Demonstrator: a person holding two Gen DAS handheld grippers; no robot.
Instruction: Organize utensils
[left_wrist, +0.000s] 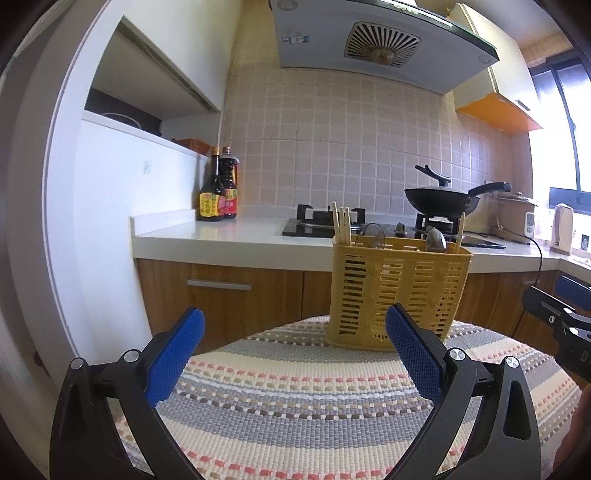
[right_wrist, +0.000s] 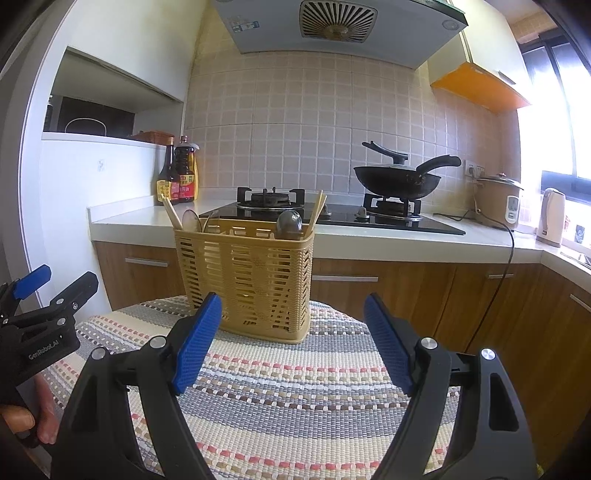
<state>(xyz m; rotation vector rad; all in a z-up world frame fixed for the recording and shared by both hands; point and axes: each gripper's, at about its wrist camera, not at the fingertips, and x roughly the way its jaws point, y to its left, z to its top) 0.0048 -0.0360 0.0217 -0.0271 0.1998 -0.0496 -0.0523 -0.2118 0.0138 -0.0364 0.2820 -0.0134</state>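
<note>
Open tongs (right_wrist: 291, 339), basket (right_wrist: 245, 273) slats half-hiding utensils (right_wrist: 290, 223)

1. "GenRobot.AI" is printed in white on the black body of the left gripper (right_wrist: 31, 291), seen at the left edge of the right wrist view.
2. A single letter "D" is visible on the body of the right gripper (left_wrist: 554, 310), at the right edge of the left wrist view; the rest is cut off.
3. Labels are carried by the sauce bottles (left_wrist: 218, 184) and a sticker by the hood (left_wrist: 369, 48), but none can be read.
</note>
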